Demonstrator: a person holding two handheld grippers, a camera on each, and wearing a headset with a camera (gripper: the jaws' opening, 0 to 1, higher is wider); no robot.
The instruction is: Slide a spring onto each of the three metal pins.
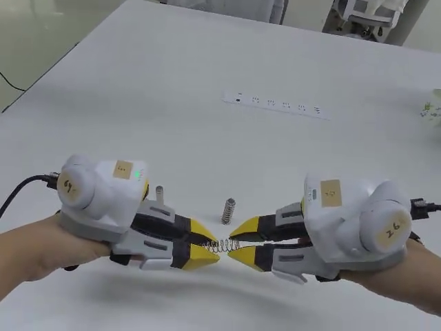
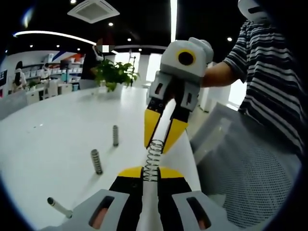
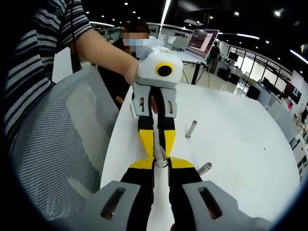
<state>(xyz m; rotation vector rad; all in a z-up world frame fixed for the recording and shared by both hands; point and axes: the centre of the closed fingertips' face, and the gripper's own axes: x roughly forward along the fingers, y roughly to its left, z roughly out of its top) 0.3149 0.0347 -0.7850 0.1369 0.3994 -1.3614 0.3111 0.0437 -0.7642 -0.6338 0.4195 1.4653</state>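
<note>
Where a hand rests low at the left, left gripper [image 1: 210, 248]: yellow tips pinched together on the left end of the spring, pointing right.
Third pin [image 2: 58, 207]: low at the left of the left gripper view, bare; leaning or lying, cannot tell which.
Bare pin [image 1: 160, 195]: upright on the table [image 1: 207, 103], just behind the left gripper, nothing on it.
Spring [image 1: 222, 244]: level, off the table, stretched between the two pairs of tips, near the table's front edge.
Sprung pin [image 1: 228, 211]: upright just behind the held spring, a fitted spring [image 1: 228, 207] over its shaft.
Right gripper [image 1: 232, 245]: tips closed on the spring's right end, facing the left gripper nose to nose.
Strip [image 1: 275, 105]: white power strip, lying well behind the pins.
</note>
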